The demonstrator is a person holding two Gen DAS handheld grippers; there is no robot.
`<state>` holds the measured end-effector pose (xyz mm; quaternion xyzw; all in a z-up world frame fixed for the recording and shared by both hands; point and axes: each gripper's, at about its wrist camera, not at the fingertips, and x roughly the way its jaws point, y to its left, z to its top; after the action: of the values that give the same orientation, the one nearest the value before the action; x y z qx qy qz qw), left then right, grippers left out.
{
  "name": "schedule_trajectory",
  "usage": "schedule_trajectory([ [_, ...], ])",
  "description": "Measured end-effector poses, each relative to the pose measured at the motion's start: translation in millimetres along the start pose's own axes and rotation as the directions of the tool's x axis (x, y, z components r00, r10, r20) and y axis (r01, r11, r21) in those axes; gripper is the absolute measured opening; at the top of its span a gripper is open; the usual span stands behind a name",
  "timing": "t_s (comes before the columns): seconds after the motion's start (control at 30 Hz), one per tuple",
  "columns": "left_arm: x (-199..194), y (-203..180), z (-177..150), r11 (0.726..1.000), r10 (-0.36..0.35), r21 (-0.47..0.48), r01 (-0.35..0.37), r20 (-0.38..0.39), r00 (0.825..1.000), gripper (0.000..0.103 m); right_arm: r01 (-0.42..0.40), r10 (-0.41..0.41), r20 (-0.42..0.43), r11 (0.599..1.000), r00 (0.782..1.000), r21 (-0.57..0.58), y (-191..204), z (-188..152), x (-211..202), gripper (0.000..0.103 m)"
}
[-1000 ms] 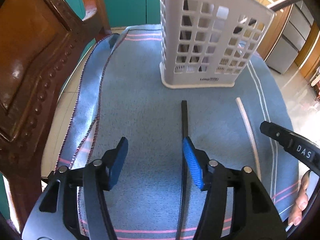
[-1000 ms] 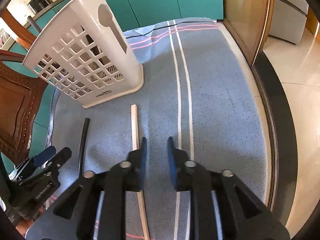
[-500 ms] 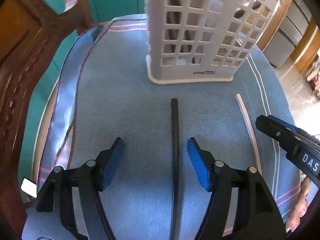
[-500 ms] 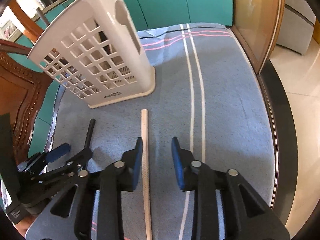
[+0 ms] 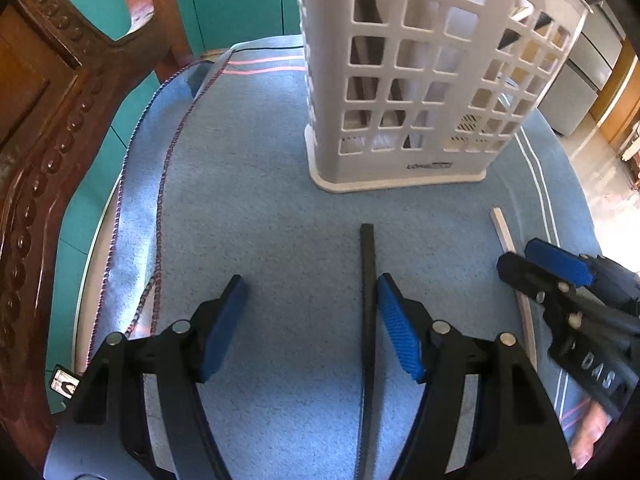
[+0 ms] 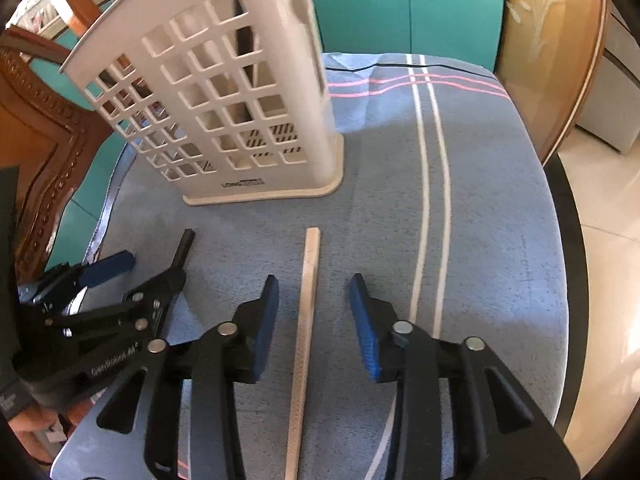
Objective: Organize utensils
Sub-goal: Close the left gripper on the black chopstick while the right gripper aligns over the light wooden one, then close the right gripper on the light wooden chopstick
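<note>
Since 0.5 s ago: right gripper (image 6: 314, 320) widened, straddling the beige stick (image 6: 308, 300). White basket (image 5: 420, 80) upright on the cloth-covered surface (image 5: 260, 200), dark utensils inside. Left gripper (image 5: 308, 320) fingers open; black stick (image 5: 367, 280) beside its right finger.

Teal cabinet doors (image 6: 404, 4) behind, carved wooden chair (image 5: 44, 128) beside — glossy sunlit tiled floor (image 6: 600, 240).

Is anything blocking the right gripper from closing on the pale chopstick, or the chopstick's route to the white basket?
Nothing visible does. The right gripper is open, with the pale beige chopstick lying flat between its fingers. Only bare blue cloth lies between the chopstick's tip and the white plastic lattice basket.
</note>
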<state>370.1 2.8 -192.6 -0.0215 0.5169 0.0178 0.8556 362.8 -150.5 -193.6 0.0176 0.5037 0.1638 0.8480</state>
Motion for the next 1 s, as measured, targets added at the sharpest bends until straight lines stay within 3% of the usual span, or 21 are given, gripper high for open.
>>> schedule_trajectory([
  [0.13, 1, 2, 7, 1.000, 0.003, -0.002, -0.003, 0.006, 1.000, 0.051, 0.032, -0.032, 0.000, 0.998, 0.999, -0.047, 9, 1, 2, 0.041],
  [0.23, 2, 2, 12, 1.000, 0.005, 0.001, -0.005, 0.013, 1.000, 0.044, 0.060, -0.060, 0.003, 0.995, 0.998, -0.081, 14, -1, 3, 0.041],
  [0.4, -3, -12, 9, 1.000, 0.007, 0.021, -0.007, 0.023, 1.000, 0.028, 0.153, -0.150, 0.029, 0.975, 0.988, -0.164, 33, -5, 8, 0.040],
  [0.43, -3, -15, 10, 1.000, 0.008, 0.025, -0.008, 0.025, 1.000, 0.022, 0.148, -0.145, 0.027, 0.976, 0.989, -0.161, 35, -5, 8, 0.034],
  [0.47, -3, -17, 11, 1.000, 0.008, 0.029, -0.009, 0.027, 1.000, 0.016, 0.140, -0.138, 0.025, 0.977, 0.990, -0.161, 38, -6, 8, 0.018],
  [0.53, -2, -21, 12, 0.999, 0.017, 0.037, -0.018, 0.033, 0.999, 0.010, 0.133, -0.132, 0.018, 0.980, 0.991, -0.148, 37, -5, 8, 0.009],
  [0.77, -1, -28, 10, 0.999, 0.035, 0.031, -0.036, 0.058, 0.998, 0.007, 0.093, -0.090, 0.041, 0.992, 0.995, -0.088, 26, -2, -10, 0.006],
  [1.0, -42, -23, 2, 0.999, 0.016, 0.030, -0.020, 0.149, 0.989, 0.007, -0.024, 0.030, 0.195, 0.999, 0.980, -0.031, 13, 1, -93, 0.006],
])
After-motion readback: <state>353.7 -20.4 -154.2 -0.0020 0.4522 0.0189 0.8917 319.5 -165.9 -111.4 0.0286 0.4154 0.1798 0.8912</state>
